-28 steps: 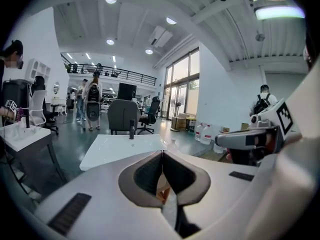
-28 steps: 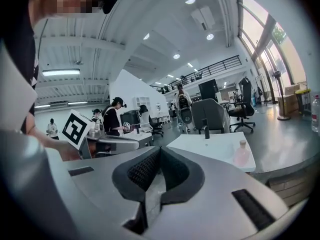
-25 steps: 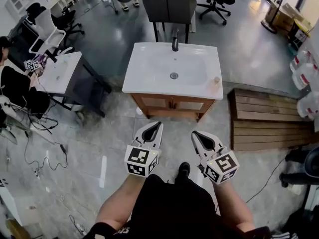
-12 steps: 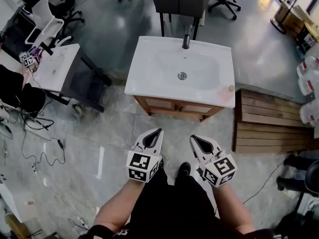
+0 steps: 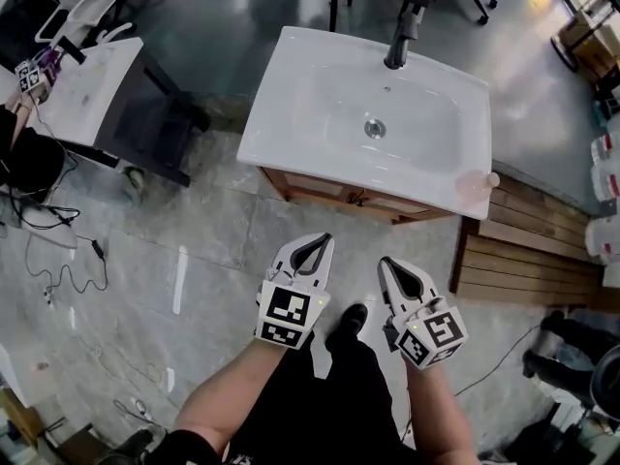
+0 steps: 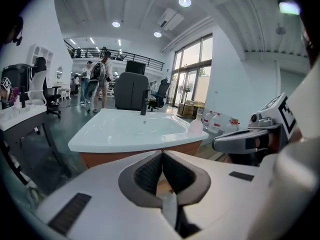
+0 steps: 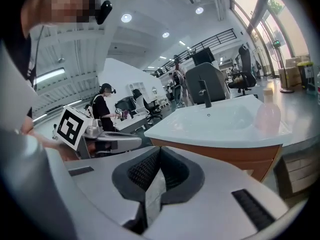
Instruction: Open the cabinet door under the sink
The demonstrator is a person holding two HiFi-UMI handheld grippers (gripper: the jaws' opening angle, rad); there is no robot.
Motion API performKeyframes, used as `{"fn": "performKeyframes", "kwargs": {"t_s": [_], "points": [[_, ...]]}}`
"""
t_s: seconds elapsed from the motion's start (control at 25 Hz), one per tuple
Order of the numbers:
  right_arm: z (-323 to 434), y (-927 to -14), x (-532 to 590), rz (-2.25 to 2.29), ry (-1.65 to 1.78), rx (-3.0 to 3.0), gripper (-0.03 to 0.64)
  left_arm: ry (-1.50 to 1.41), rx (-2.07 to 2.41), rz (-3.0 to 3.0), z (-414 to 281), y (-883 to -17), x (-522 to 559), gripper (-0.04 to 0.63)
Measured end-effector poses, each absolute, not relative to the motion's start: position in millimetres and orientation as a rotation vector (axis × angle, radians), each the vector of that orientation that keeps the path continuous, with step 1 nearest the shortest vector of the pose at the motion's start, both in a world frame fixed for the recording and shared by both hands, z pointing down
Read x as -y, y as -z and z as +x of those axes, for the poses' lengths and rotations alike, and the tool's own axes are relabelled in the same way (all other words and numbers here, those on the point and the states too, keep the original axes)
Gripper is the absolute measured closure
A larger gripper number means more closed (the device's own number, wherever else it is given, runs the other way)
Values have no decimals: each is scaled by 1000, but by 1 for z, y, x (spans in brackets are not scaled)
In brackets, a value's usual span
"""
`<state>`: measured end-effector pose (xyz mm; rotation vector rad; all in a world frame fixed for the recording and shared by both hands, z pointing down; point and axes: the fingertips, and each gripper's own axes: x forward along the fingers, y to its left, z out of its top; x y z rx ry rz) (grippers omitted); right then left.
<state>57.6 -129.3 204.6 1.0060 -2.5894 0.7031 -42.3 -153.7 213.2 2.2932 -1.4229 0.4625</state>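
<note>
- The left gripper (image 5: 322,241) is held with its jaws pressed together and nothing between them; the same is seen for the right gripper (image 5: 387,263) just beside it. Two grippers are counted, both pointed toward the cabinet.
- At the far left, one white-topped table (image 5: 85,93) on a dark frame is seen, well apart from the cabinet, with loose cables (image 5: 66,267) spread on the floor below it.
- The cabinet door (image 5: 316,186) is found in the wooden front under the white sink (image 5: 291,114), beyond both grippers; it is seen flush with the front and touched by neither gripper.
- On the sink, one dark faucet (image 5: 397,41), one drain (image 5: 374,129) and one pale bottle (image 5: 477,183) at the near right corner are counted.
- Bare grey floor (image 5: 223,250) is left open between the grippers and the cabinet front.
- A slatted wooden platform (image 5: 528,260) is laid just beside the cabinet's right side, narrowing the room there.
- Two jugs (image 5: 606,161) are partly seen at the right edge.
</note>
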Motion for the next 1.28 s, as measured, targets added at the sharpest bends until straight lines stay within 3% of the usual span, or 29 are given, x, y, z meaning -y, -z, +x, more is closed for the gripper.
{"fn": "performKeyframes", "kwargs": {"t_s": [0.44,0.92,1.08,1.28], "points": [[114,-353,182,1083,-676,2603,603,-415,1451,2287,-6,-347,198,577],[78,-477,237,1066,-624,2759,603,-462,1405,2443,3,-482,243,575],[68,-490,242,1017,-529,2838,603,-467,1418,2472,8,-515,254,508],[74,-510,244,1030,-448,2857,603,-410,1439,2462,13,-539,261,492]]}}
